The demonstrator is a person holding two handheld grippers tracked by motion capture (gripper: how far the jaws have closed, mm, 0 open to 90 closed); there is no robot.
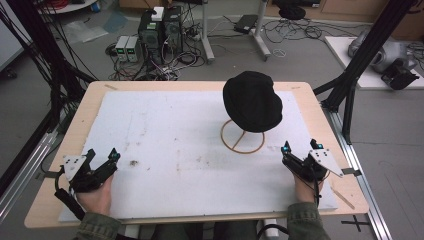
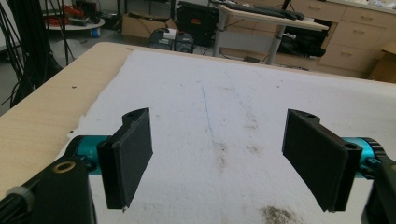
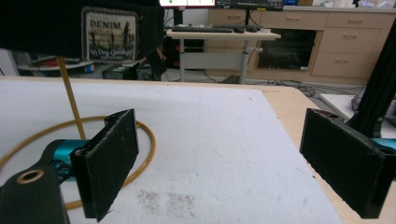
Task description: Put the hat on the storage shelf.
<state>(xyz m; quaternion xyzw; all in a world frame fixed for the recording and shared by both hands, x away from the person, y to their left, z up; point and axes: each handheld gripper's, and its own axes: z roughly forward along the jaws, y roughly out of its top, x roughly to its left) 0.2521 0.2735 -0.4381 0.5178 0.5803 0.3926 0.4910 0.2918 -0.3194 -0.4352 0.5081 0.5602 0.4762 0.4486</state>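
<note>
One black cap (image 1: pixel 252 101), its patch reading "DENIM", sits on one wire stand (image 1: pixel 243 136); left claw (image 1: pixel 103 155) and right claw (image 1: pixel 300 147) both gape empty.

White foam mat (image 1: pixel 165 130) covers most of wooden table (image 1: pixel 90 107), stained with brown smudges, dark dirt spot (image 1: pixel 134 163) near front left. Floor behind table: two black PC towers (image 1: pixel 160 27), small grey boxes (image 1: pixel 127 47), tangle of cables (image 1: pixel 175 62). Desk legs (image 1: pixel 207 35) farther back. Black frame struts (image 1: pixel 362 55) right of table. Right gripper view: desk with keyboard (image 3: pixel 205 29), wooden drawer cabinets (image 3: pixel 345 37).
</note>
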